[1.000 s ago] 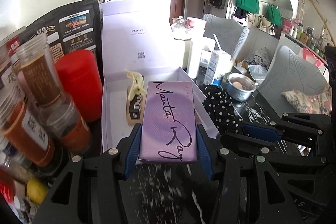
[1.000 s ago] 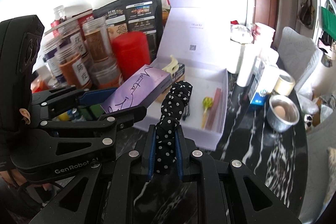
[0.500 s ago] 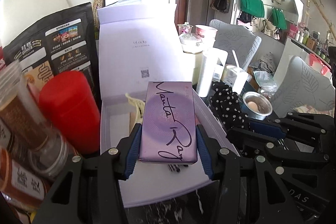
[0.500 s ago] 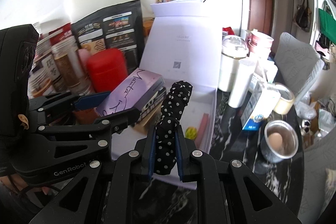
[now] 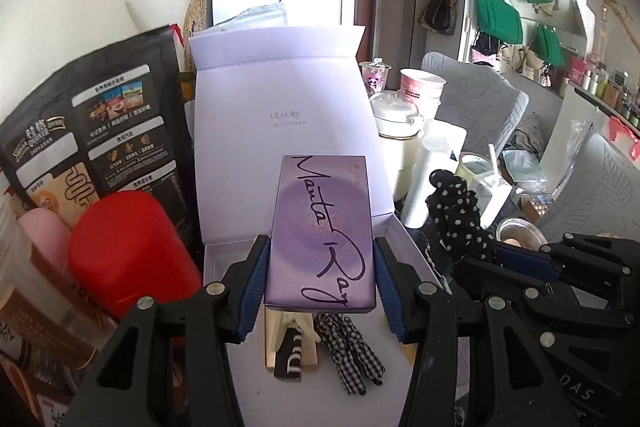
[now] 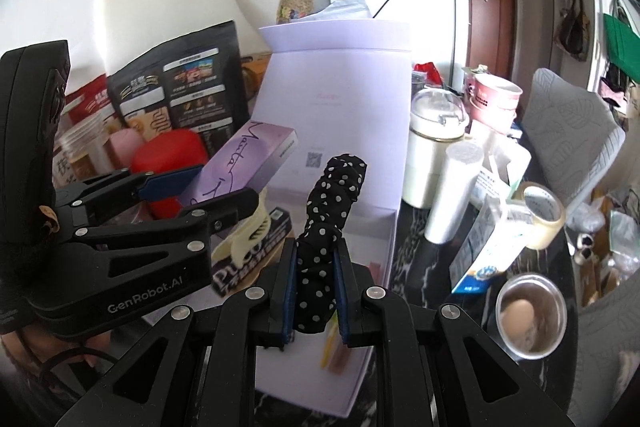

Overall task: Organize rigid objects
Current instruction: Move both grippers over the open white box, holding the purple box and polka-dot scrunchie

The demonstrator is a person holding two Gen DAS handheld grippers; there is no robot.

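Note:
My left gripper (image 5: 320,283) is shut on a flat purple box (image 5: 322,231) with black handwriting, held above the open white gift box (image 5: 236,347). The same purple box (image 6: 244,163) shows at the left of the right wrist view, in the left gripper (image 6: 200,191). My right gripper (image 6: 316,291) is shut on a black scrunchie with white dots (image 6: 326,227), upright over the gift box's floor (image 6: 360,367). That scrunchie (image 5: 456,215) also appears at the right of the left wrist view. Inside the box lie a cream hair claw on a card (image 5: 290,347) and a checked fabric piece (image 5: 352,355).
The gift box lid (image 5: 280,131) stands upright behind. A red canister (image 5: 128,251), a black food bag (image 5: 92,131) and jars crowd the left. On the right stand a white jar (image 6: 436,155), a roll (image 6: 452,191), a carton (image 6: 492,239), a tape roll (image 6: 540,215) and a metal cup with an egg (image 6: 528,319).
Both grippers moved forward over the open gift box, carrying the purple box and the dotted scrunchie. The box lid and the clutter behind now loom closer; both grips are unchanged.

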